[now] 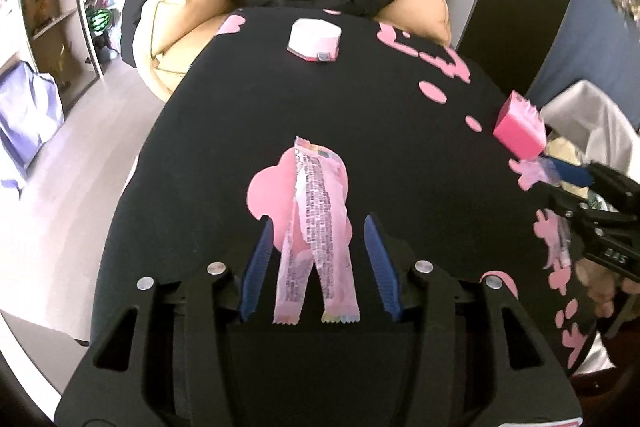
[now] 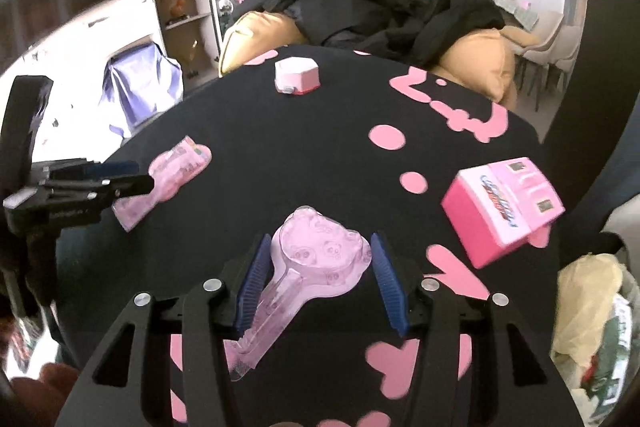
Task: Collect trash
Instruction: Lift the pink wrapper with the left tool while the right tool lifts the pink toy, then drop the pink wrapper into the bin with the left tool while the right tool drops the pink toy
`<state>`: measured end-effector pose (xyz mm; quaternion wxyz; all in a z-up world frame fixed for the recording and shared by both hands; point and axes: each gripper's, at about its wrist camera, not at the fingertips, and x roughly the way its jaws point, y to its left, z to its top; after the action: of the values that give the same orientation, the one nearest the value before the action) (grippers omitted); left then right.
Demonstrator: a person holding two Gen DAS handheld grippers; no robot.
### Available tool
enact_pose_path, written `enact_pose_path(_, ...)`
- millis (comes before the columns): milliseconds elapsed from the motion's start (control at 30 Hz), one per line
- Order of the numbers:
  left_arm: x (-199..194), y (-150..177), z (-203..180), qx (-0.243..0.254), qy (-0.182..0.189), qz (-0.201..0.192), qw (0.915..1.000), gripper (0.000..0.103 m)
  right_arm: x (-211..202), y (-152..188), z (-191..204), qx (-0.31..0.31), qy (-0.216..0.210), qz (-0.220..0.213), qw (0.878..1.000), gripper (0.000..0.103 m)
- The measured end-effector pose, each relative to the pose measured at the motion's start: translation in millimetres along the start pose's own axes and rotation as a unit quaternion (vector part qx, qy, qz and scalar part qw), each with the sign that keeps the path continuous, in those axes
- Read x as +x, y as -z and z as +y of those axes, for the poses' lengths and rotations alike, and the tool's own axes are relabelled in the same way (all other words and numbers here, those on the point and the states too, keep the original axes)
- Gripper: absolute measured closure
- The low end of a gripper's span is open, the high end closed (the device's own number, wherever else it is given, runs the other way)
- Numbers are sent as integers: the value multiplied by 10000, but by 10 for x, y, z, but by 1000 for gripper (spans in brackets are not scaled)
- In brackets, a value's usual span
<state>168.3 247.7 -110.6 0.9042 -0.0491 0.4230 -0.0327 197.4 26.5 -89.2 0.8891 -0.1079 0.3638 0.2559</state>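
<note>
**Desk:** What does each claw face, left to right?

**Photographer:** The left gripper (image 1: pixel 318 263) stands wide, its blue fingers (image 1: pixel 256 263) either side of a torn pink wrapper (image 1: pixel 316 223) lying flat near the tabletop's (image 1: pixel 224 99) near edge. The right gripper (image 2: pixel 318 281) is also wide, straddling a clear plastic blister shell (image 2: pixel 316 255) near the near edge.

**Desk:** How should they close?

**Photographer:** Probably low and square; the wrapper is thin and the shell may slip.

**Desk:** What's unclear?

**Photographer:** The wrapper's lower ends vanish behind the gripper body. Only the bag's (image 2: pixel 592 307) crumpled top shows beyond the right edge. The pink toy box (image 2: pixel 500 211) may not be trash.
</note>
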Motion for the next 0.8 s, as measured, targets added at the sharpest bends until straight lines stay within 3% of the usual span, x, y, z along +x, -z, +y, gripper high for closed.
enact_pose_path(167,145,-8,-76,116,-156,184,9996,60,-62,55,-81,22,1,-46,10000,54)
enact_pose_path(233,172,-21,-70,54,-148,218,9996,81,-96,70,-143,88,-17,-87,9999,54)
enact_pose_path(333,140,-87,-22,-247,-66,172,9995,87,-164,87,-227,151,-15,-168,9997,54)
enact_pose_path(467,13,-208,-131,-291,27,-30,9996,88,-291,117,-387,248,38,-344,9991,54)
enact_pose_path(633,-270,-485,-575,1,369,-506,9980,88,-503,168,-676,416,206,-597,9971,54)
enact_pose_path(800,-510,-817,-1266,376,1013,-1032,9888,88,-857,241,-1065,537,634,-893,9925,54)
